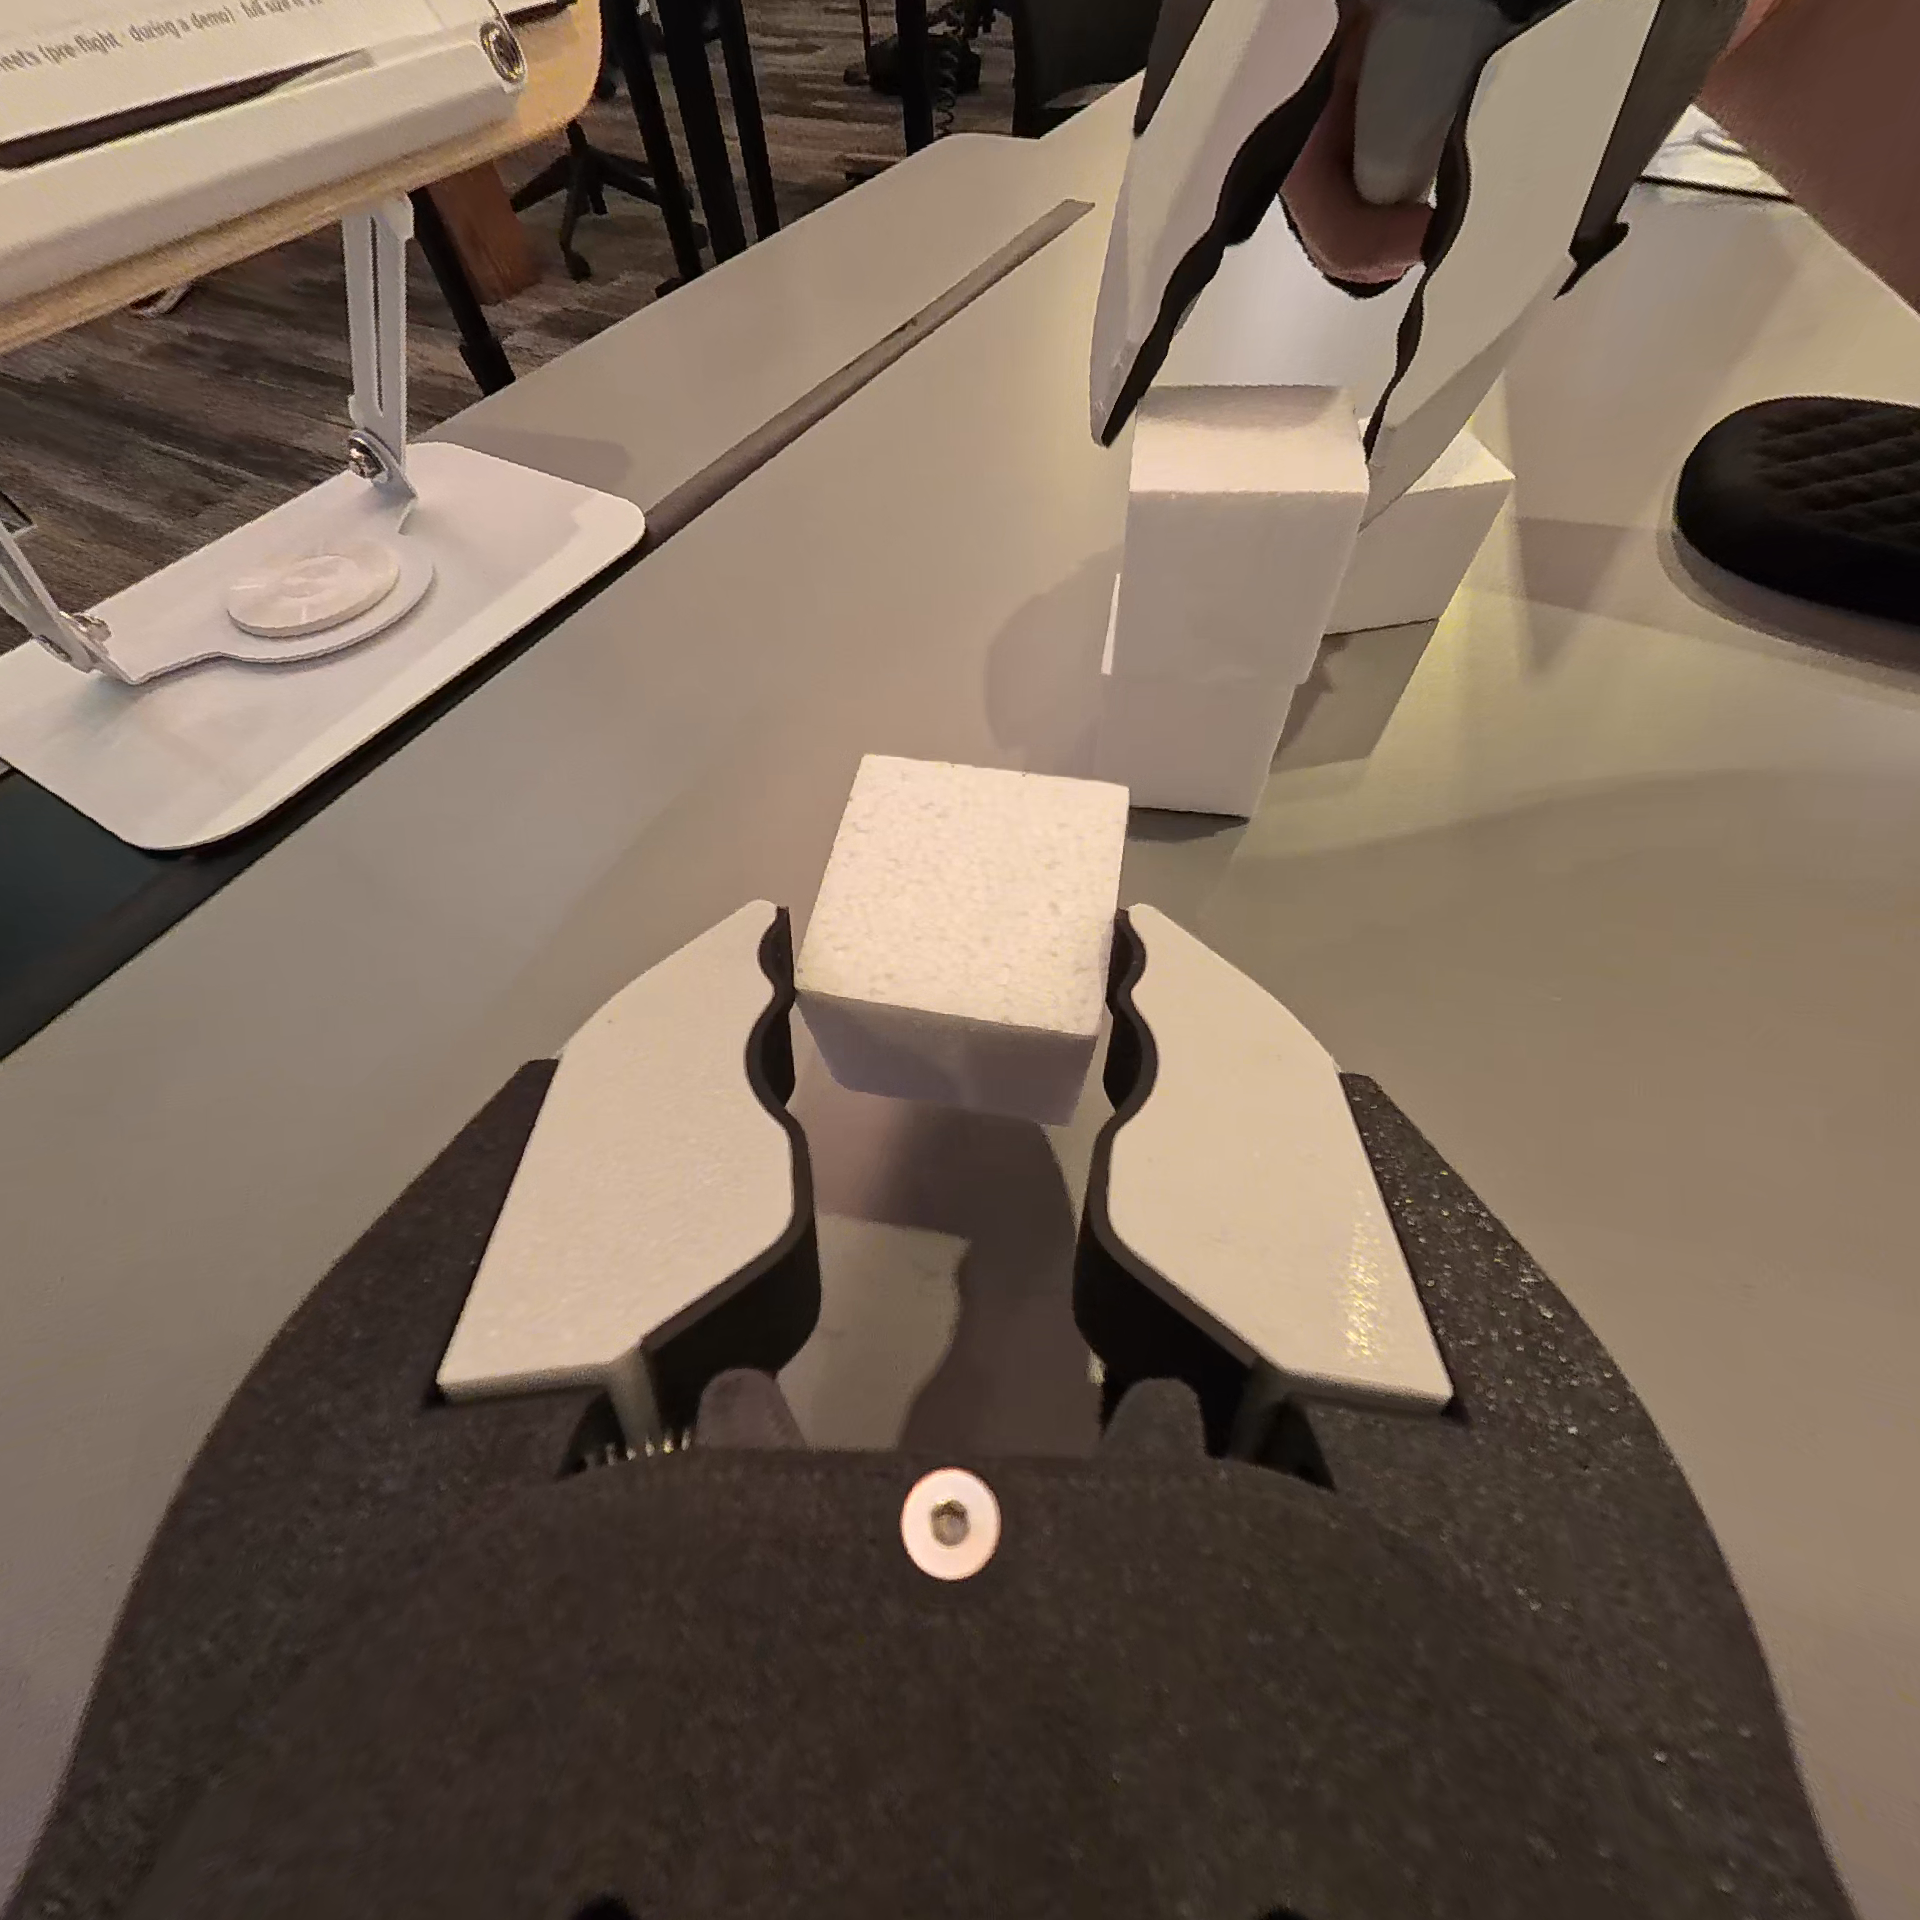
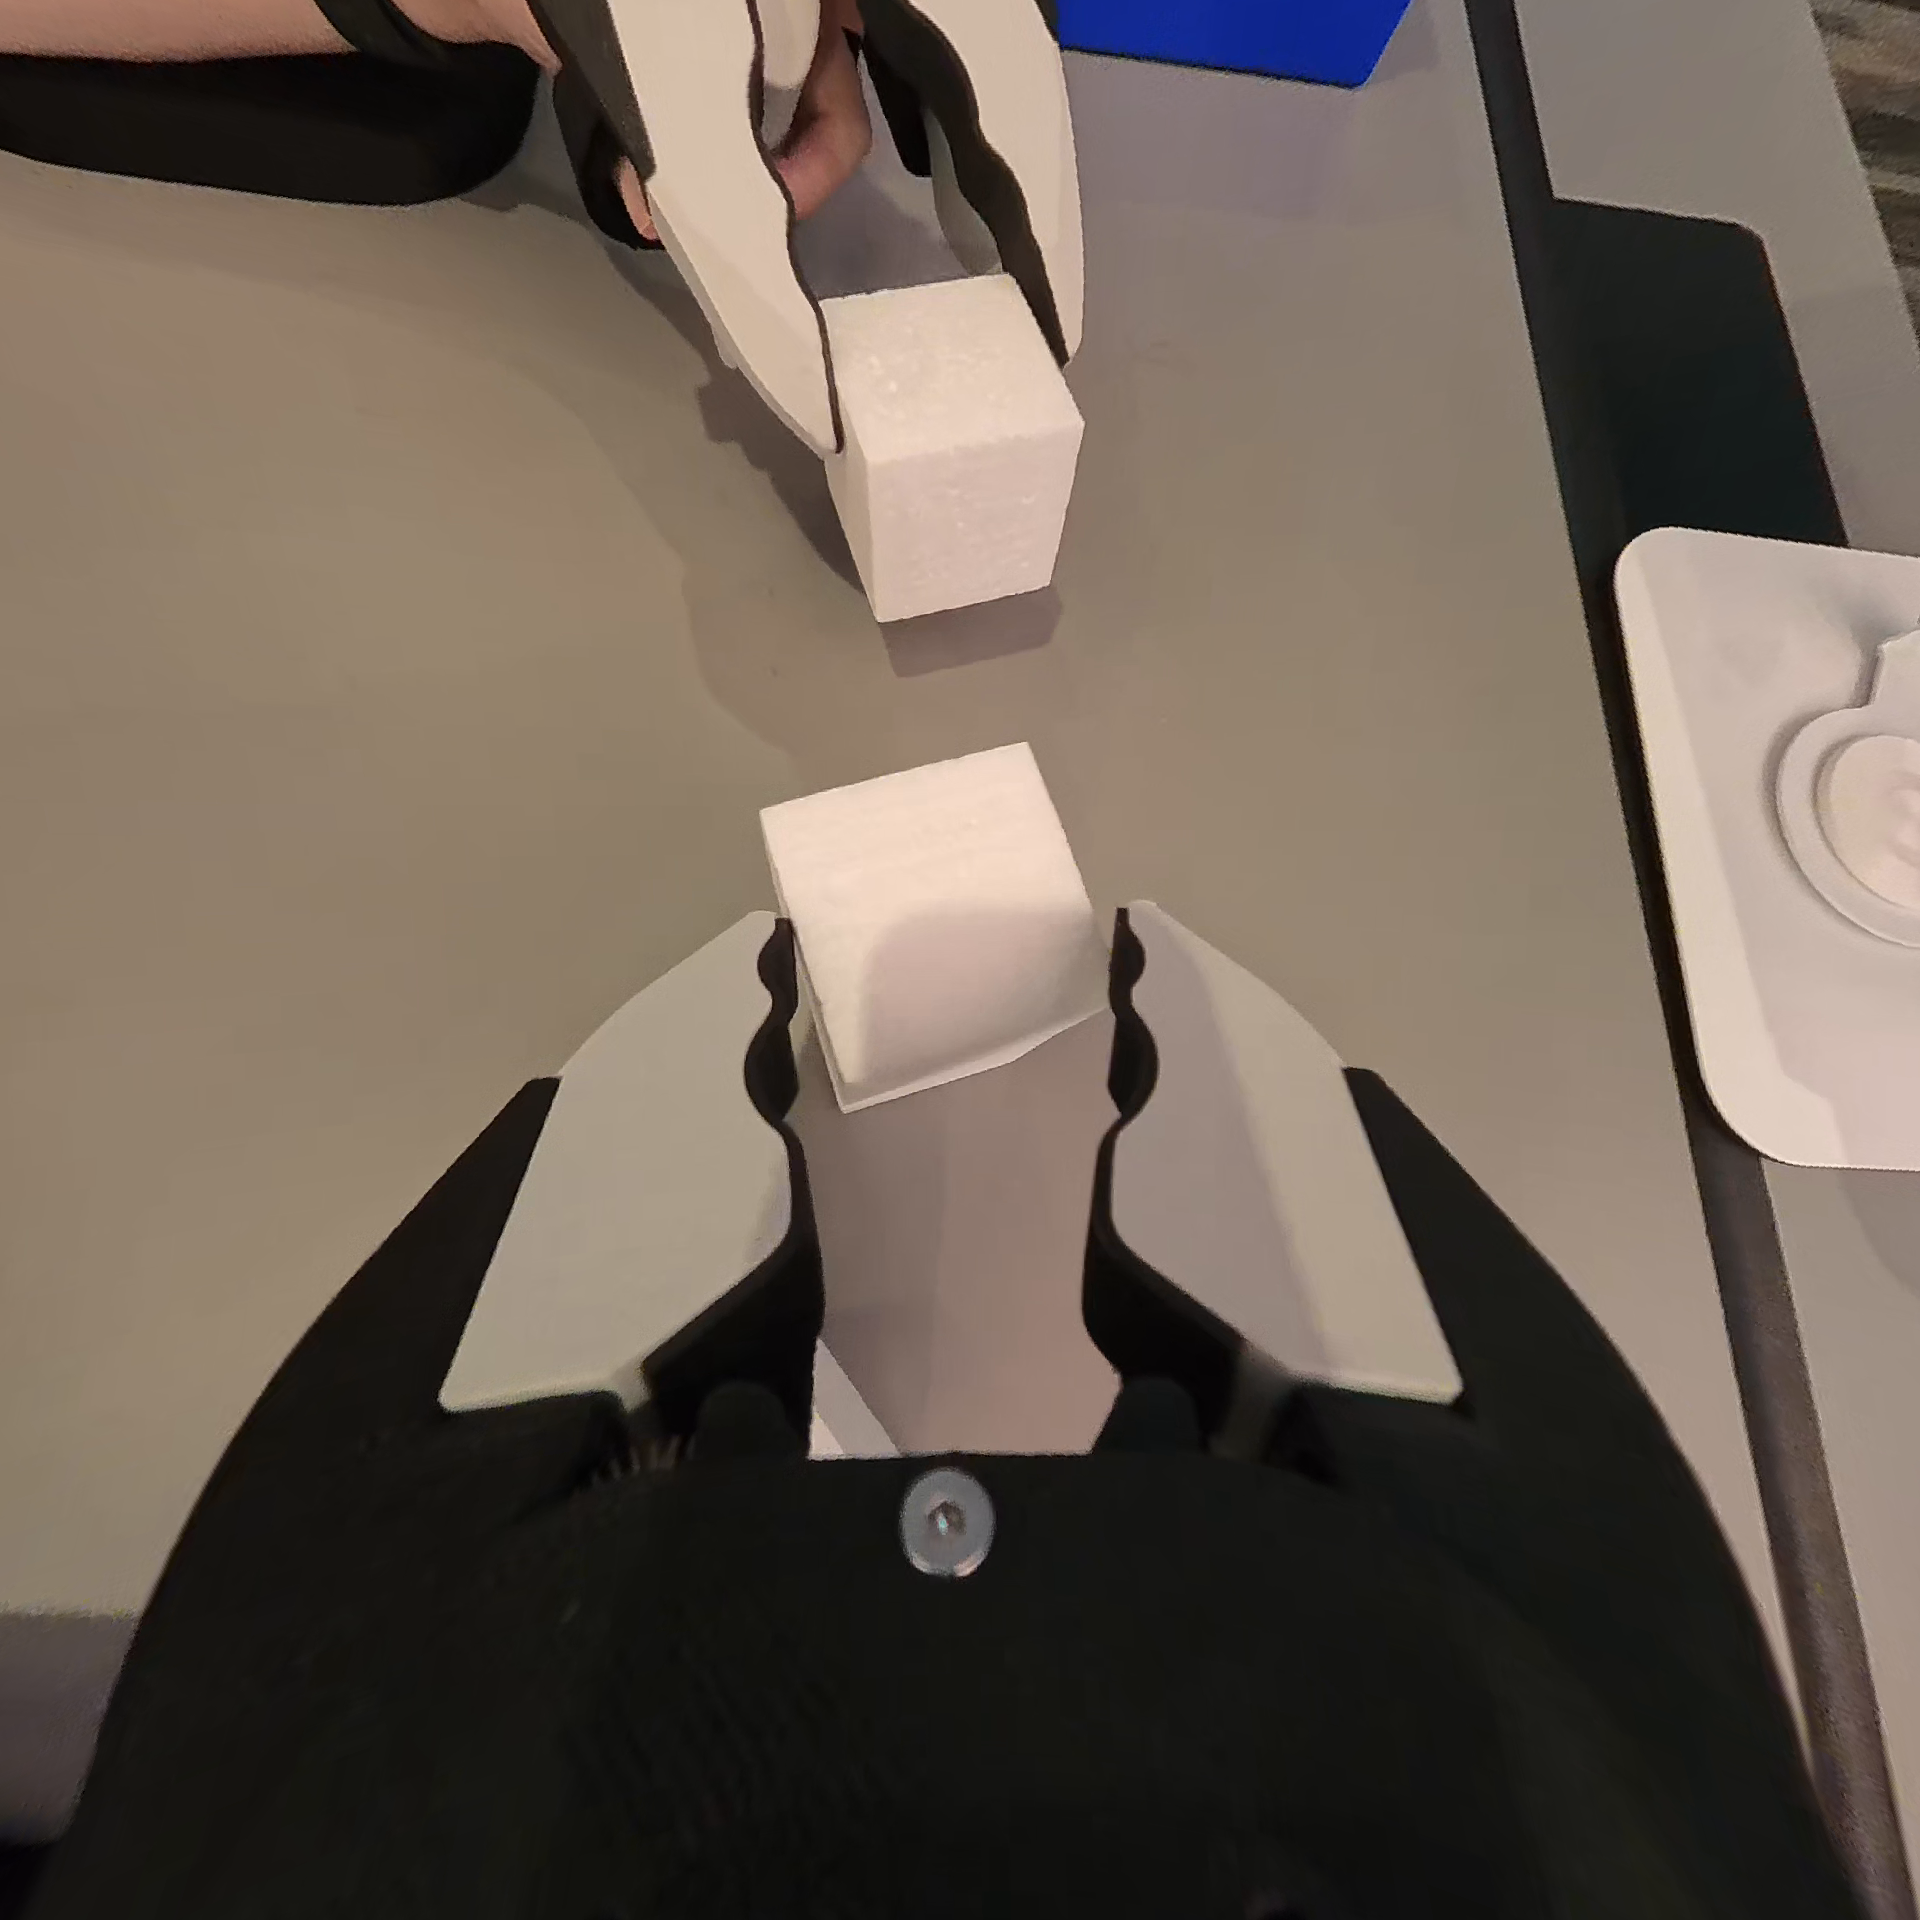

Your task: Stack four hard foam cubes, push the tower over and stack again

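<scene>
Several white foam cubes are on the grey table. My left gripper is shut on one cube, held low over the table; it also shows in the right wrist view. My right gripper is shut on the top cube of a two-cube stack. In the left wrist view that gripper comes down from above, its fingers astride the top cube, which sits on the lower cube. Another cube sits just behind the stack.
A white stand base plate lies at the table's left edge, beyond a dark groove; it also shows in the right wrist view. A black padded rest lies to the right. A blue box sits at the far edge. The grippers' ends are close to 12 cm from one another.
</scene>
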The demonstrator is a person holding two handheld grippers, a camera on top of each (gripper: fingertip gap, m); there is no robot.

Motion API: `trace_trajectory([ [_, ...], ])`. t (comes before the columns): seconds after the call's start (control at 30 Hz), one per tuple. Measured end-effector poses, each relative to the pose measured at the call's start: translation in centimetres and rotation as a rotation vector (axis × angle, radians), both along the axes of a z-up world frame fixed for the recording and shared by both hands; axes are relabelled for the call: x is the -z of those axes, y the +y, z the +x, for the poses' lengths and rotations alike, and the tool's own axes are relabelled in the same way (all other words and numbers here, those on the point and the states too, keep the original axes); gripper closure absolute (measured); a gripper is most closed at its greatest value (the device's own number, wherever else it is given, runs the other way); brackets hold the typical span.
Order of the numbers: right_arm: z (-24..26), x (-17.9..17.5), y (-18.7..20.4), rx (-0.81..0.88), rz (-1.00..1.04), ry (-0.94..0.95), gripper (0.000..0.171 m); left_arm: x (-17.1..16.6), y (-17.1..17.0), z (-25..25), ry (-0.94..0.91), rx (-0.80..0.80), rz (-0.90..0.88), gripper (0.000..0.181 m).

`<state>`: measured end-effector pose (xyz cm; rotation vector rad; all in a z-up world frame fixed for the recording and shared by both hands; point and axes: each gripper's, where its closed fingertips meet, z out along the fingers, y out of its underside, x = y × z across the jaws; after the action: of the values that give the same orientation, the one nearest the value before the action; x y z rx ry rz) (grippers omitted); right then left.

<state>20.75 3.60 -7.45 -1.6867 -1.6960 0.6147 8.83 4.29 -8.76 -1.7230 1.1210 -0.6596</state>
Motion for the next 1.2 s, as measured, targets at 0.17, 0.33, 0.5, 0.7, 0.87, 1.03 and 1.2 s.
trace_trajectory([
  [0.17,1.1,-0.8,0.3,0.083,0.103,-0.004,0.093,0.2,-0.2,0.1,0.005,0.008,-0.002,0.123],
  [0.33,6.1,-2.1,-0.4,0.388,0.11,0.154,0.094,0.0,-0.2,0.2,-0.008,0.001,-0.001,0.123],
  [0.5,11.2,2.0,-2.4,0.73,0.03,0.098,0.092,-0.2,0.2,0.2,-0.015,-0.022,-0.004,0.123],
  [0.7,11.8,4.9,-3.4,0.808,-0.048,0.05,0.101,-1.1,-0.2,0.2,-0.041,-0.046,0.003,0.124],
  [0.87,11.8,4.7,-3.9,0.781,-0.052,0.106,0.113,-4.4,-1.2,1.3,-0.074,-0.059,0.029,0.124],
  [1.03,12.2,4.1,-3.8,0.768,-0.071,0.203,0.114,-10.0,-2.1,5.5,-0.157,-0.059,0.0,0.124],
  [1.2,13.0,4.7,-3.6,0.783,-0.104,0.212,0.113,-10.2,-1.9,10.8,-0.012,-0.019,0.002,0.123],
])
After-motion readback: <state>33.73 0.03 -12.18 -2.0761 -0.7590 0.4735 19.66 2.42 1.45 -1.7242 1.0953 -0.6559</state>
